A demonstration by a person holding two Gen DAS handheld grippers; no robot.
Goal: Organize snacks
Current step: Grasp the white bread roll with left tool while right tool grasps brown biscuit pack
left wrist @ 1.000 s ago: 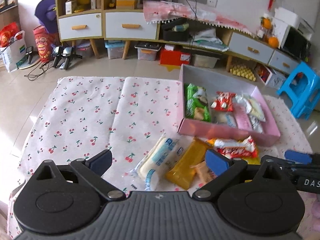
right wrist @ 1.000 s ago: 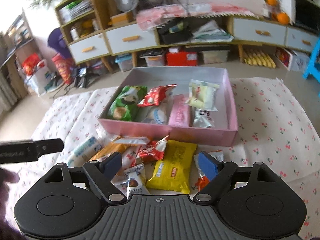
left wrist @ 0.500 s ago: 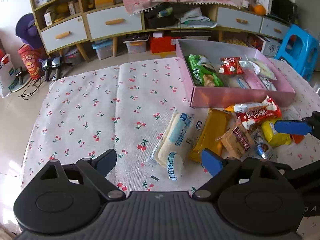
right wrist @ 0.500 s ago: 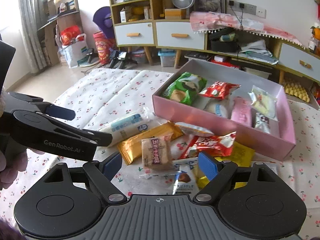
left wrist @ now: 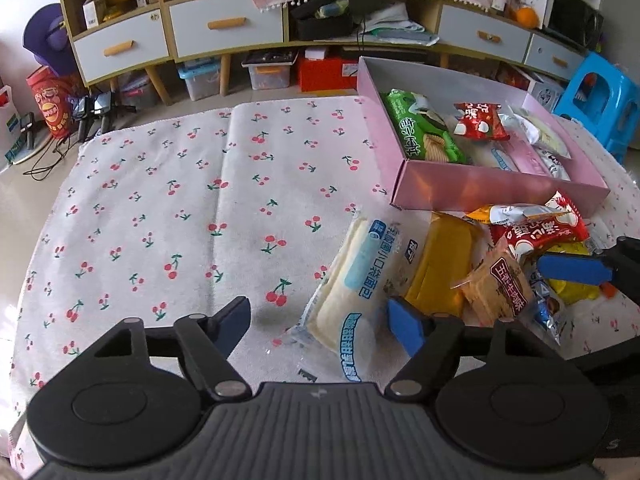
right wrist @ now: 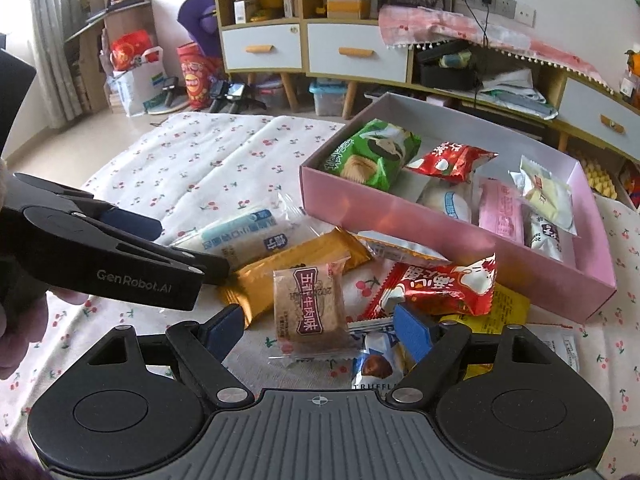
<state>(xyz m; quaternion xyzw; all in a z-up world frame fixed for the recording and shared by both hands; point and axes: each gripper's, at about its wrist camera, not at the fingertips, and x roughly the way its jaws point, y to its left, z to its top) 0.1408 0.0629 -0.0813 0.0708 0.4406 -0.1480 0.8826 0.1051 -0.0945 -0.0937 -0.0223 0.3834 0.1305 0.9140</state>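
Observation:
A long white bread pack (left wrist: 360, 280) lies on the cloth, its near end between the closing jaws of my left gripper (left wrist: 320, 324); the pads do not touch it. Beside it are a gold pack (left wrist: 440, 264) and a red pack (left wrist: 536, 232). My right gripper (right wrist: 318, 332) hovers over a brown square snack pack (right wrist: 310, 312). Its jaws are closing slightly on either side of that pack, with gaps still showing. The left gripper's fingers (right wrist: 132, 222) reach in from the left over the bread pack (right wrist: 236, 236). A pink box (right wrist: 440, 240) behind holds several snacks.
A cherry-print cloth (left wrist: 160, 200) covers the surface, bare on its left half. A yellow pack (right wrist: 508, 304) and a truffle pack (right wrist: 376, 364) lie under the right gripper. Cabinets (left wrist: 224, 24), storage bins and a blue stool (left wrist: 600, 100) stand beyond. A hand (right wrist: 12, 320) grips the left tool.
The left gripper has sunk toward the white bread pack and its jaws have narrowed. The right gripper has swung left across the pile, from the yellow pack to the brown square pack.

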